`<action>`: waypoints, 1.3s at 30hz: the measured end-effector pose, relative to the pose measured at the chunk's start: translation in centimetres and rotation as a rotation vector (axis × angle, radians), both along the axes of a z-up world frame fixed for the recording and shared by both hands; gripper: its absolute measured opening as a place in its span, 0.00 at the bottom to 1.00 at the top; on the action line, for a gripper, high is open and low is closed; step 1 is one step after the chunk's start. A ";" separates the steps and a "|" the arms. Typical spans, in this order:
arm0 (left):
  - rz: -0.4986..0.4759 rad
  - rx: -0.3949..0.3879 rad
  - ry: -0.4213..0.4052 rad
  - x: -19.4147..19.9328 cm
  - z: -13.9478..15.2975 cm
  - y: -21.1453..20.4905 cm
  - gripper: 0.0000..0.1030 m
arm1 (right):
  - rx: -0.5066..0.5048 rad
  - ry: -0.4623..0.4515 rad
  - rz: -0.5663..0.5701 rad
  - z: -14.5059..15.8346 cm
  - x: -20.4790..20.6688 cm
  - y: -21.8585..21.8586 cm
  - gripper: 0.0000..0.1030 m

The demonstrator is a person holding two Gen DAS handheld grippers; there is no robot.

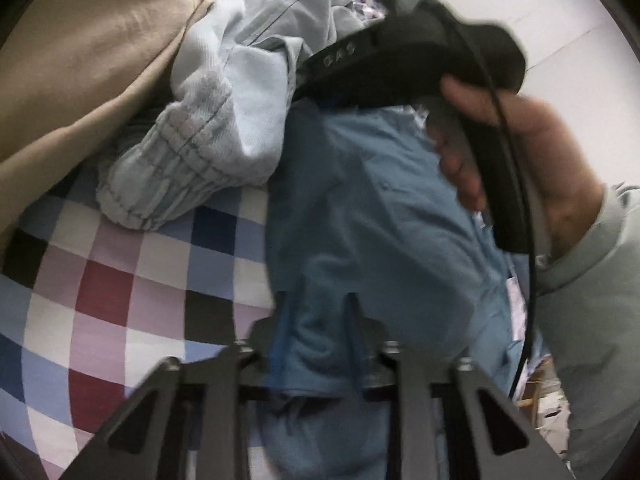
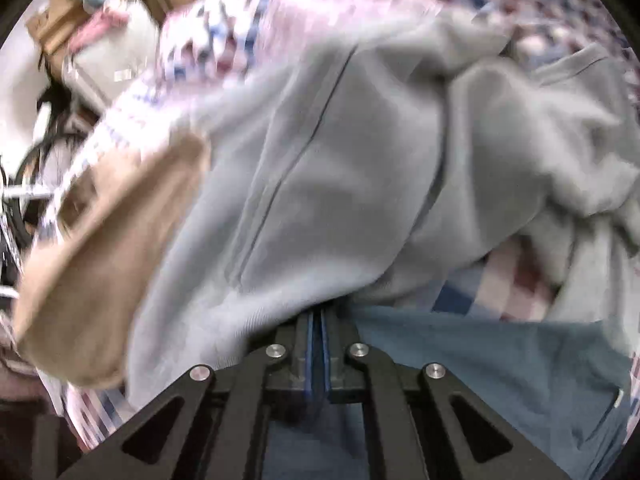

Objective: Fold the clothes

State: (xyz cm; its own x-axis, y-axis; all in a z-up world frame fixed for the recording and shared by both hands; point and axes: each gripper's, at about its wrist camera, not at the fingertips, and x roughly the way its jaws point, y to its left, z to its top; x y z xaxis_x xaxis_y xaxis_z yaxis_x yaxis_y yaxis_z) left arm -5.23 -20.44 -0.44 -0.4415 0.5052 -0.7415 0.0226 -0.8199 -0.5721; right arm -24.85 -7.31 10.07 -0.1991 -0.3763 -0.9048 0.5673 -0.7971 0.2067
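Draping right over the left gripper (image 1: 316,312), the blue shirt (image 1: 376,216) with a fold of it caught between the jaws, which look nearly closed on the cloth. Hanging from there up toward the right gripper's black handle (image 1: 404,64), gripped by a hand (image 1: 532,152) in a pale green sleeve (image 1: 600,320). Same shirt showing low in the right wrist view too (image 2: 500,364), running in under the right gripper (image 2: 318,320); jaws there pressed together, blue pads touching, tips buried under cloth edges, so hard to say which fabric, if any, is pinched.

Crowding in just beside: a light grey-blue sweatshirt (image 1: 240,68) with a ribbed cuff (image 1: 176,168), bunched up and resting against the shirt's left edge. In the right view that same sweatshirt (image 2: 340,168) blocking most of the frame, seam running diagonally. Tan garment (image 1: 80,72) heaped at the far left, touching the sweatshirt. Underneath everything, a checked bedsheet (image 1: 132,280) in red, blue, black and white squares. Cardboard boxes (image 2: 60,20) off the bed's edge, blurry.

Shirt itself: mid-blue, smooth weave, small buttons down a placket, wrinkled and hanging loose, not flat at all.
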 end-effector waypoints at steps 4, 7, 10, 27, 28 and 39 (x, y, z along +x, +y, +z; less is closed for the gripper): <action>0.009 -0.029 -0.004 -0.1 0.2 -0.2 0.09 | -0.064 0.083 -0.054 2.5 -0.7 1.4 0.00; -0.001 -0.098 -0.009 0.0 0.1 0.6 0.09 | -0.074 0.061 -0.069 2.9 -0.4 1.7 0.03; -0.010 -0.119 -0.001 -0.1 0.3 0.6 0.09 | -0.042 0.000 -0.041 2.0 -1.3 2.5 0.07; 0.004 -0.063 -0.011 -0.2 -0.2 -0.1 0.10 | 0.372 0.248 0.481 -2.7 2.8 -2.0 0.38; 0.004 -0.065 -0.009 -0.3 -0.2 -0.1 0.10 | 0.389 0.260 0.496 -3.1 3.0 -2.4 0.38; 0.009 -0.097 0.019 0.0 0.2 0.0 0.10 | 0.285 0.570 0.359 1.3 4.7 2.0 0.00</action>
State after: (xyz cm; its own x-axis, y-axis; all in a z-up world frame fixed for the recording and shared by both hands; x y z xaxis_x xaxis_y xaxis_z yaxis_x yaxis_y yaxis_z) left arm -5.22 -20.42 -0.27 -0.4601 0.4272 -0.7783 0.0205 -0.8713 -0.4903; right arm -20.19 -5.30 11.37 -0.5769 -0.2729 -0.7699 0.7616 -0.5203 -0.3863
